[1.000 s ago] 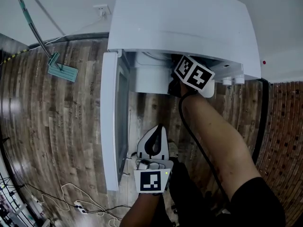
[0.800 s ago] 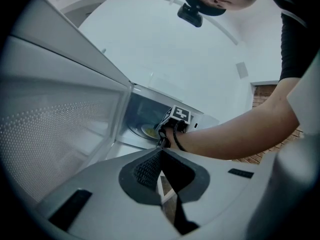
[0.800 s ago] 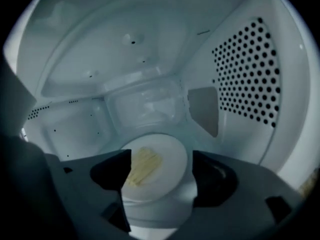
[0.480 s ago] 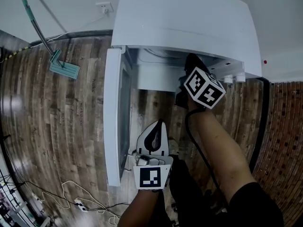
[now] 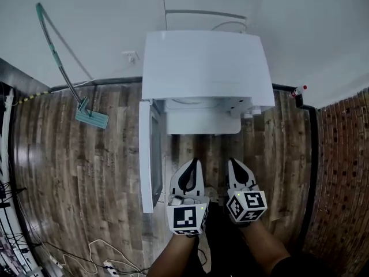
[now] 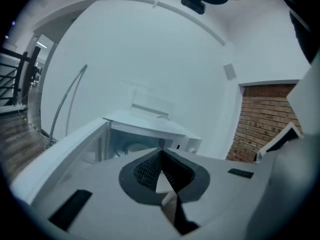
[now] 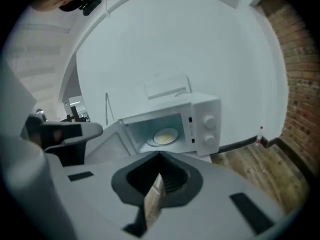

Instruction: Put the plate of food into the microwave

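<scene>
only right gripper view: plate (image 7: 166, 135) inside microwave (image 7: 206, 125)

The microwave (image 5: 204, 65) stands against the wall (image 5: 86, 27) with its door (image 5: 147, 154) swung out to the left, and the plate of food (image 7: 166, 135) lies inside it. A mop (image 5: 91, 117) leans on the wall to its left, and a bottle (image 5: 297, 91) stands to its right. The left hand-held gripper (image 5: 193, 165) and right hand-held gripper (image 5: 232, 164) are side by side before it.

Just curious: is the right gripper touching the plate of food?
Apart. The right gripper view shows the plate inside the microwave, well beyond the right gripper.
</scene>
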The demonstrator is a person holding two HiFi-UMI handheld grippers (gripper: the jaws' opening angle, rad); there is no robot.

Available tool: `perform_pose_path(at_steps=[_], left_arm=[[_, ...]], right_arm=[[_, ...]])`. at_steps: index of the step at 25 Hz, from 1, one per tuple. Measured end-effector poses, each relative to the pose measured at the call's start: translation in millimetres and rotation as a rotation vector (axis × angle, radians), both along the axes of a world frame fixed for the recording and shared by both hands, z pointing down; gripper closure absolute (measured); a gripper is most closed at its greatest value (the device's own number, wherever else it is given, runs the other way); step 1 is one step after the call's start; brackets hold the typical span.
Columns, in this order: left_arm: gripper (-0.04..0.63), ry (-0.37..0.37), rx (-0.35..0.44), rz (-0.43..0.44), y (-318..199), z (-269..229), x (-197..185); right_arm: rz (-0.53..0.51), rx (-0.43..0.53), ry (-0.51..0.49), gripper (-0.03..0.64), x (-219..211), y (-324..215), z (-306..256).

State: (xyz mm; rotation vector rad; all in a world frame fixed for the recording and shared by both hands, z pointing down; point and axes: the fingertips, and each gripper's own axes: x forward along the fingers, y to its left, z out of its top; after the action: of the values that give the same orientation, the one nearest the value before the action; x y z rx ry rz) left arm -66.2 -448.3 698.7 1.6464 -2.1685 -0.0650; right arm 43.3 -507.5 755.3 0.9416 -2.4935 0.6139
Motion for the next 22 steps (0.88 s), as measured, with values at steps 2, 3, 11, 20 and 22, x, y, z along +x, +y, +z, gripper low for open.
perform_pose_path(at_steps=[2,3,11,20,22], left_arm=[[0.604,-0.016,-0.004,0.008,4.5,-33.3,3.9],[0.604,-0.021,-0.005,0.012,7.5,-49.8,5.9],[0.604,-0.049,-0.023,0.031,39.1,-180.7,13.7],[0.604,-0.202,0.028,0.091,21.3,-316.6,32.8],[0.604,-0.215,0.047,0.100,11.0,-333.1,41.5]], right_arm=[[0.005,0.020,0.012,0.604,12.2,7.0,-35.4],[0.009,0.028,0.008,0.604,15.6,9.4,-54.4],[-0.013,0.140,-0.155,0.604,2.3,40.1,-236.2],[-0.033,0.175,-0.237,0.604,28.7,28.4,-365.1],[-0.050,0.213,-0.243,0.604,31.8,20.3,-382.4]])
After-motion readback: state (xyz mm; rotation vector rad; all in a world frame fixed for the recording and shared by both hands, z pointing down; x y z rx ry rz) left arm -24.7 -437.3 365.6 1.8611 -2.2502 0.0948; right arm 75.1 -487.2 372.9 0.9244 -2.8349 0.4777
